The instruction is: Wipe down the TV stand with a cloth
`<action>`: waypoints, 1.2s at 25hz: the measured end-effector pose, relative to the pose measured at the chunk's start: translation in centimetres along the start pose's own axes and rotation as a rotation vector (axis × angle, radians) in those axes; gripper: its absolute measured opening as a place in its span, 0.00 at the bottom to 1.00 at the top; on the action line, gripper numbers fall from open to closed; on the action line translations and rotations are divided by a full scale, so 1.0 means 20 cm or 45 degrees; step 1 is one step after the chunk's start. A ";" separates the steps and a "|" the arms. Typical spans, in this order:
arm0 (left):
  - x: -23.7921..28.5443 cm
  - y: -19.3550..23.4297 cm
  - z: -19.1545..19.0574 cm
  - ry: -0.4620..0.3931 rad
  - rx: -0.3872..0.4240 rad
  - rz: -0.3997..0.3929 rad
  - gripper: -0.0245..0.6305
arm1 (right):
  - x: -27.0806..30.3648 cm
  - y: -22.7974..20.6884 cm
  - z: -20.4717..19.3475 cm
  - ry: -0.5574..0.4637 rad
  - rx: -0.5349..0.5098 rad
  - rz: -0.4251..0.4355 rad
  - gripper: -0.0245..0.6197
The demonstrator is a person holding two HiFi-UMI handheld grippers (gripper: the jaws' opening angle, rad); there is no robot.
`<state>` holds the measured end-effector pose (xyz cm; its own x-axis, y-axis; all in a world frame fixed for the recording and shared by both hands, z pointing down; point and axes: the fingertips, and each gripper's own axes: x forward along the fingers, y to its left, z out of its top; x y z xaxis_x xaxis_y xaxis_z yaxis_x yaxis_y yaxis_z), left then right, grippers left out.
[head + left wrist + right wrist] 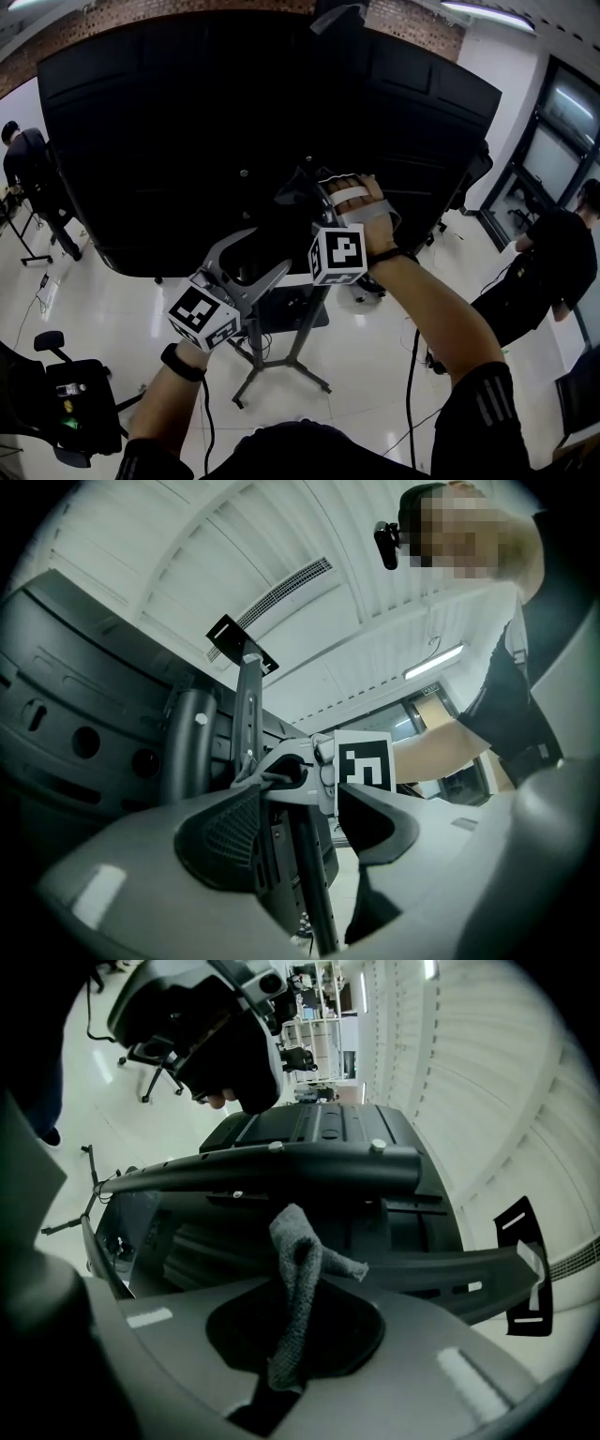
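Note:
The TV stand [298, 349] has grey metal legs and carries a large black TV [225, 112], seen from behind. My right gripper [302, 190] is raised to the mount behind the screen, shut on a grey cloth [297, 1274]. The cloth sticks up from the jaws just below a black crossbar [281, 1164]. My left gripper [255, 259] is lower and to the left, open, its jaws pointing at the stand's column [246, 714]. In the left gripper view the left gripper [302, 841] holds nothing, and the right gripper [298, 772] with the cloth [267, 780] shows beyond it.
A black office chair [80, 403] stands at the lower left on the white floor. One person [28, 164] is at the far left, another [548, 272] at the right by dark windows. Cables [411, 375] trail on the floor right of the stand.

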<state>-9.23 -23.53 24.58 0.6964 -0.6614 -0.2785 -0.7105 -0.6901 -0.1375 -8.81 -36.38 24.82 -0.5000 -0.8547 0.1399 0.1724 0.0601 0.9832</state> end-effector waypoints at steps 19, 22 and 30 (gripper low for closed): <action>-0.05 0.04 -0.42 0.155 -0.120 0.036 0.47 | 0.09 0.57 0.06 0.049 -0.017 0.128 0.07; -0.07 0.02 -0.48 0.181 -0.138 0.042 0.47 | 0.10 0.67 0.07 0.058 -0.003 0.165 0.07; -0.10 0.01 -0.56 0.229 -0.158 0.061 0.47 | 0.13 0.86 0.09 0.044 0.038 0.253 0.07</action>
<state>-9.57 -25.58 35.72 0.6771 -0.7282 -0.1059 -0.7329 -0.6803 -0.0072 -8.71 -36.52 42.22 -0.4294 -0.8415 0.3279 0.2393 0.2440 0.9398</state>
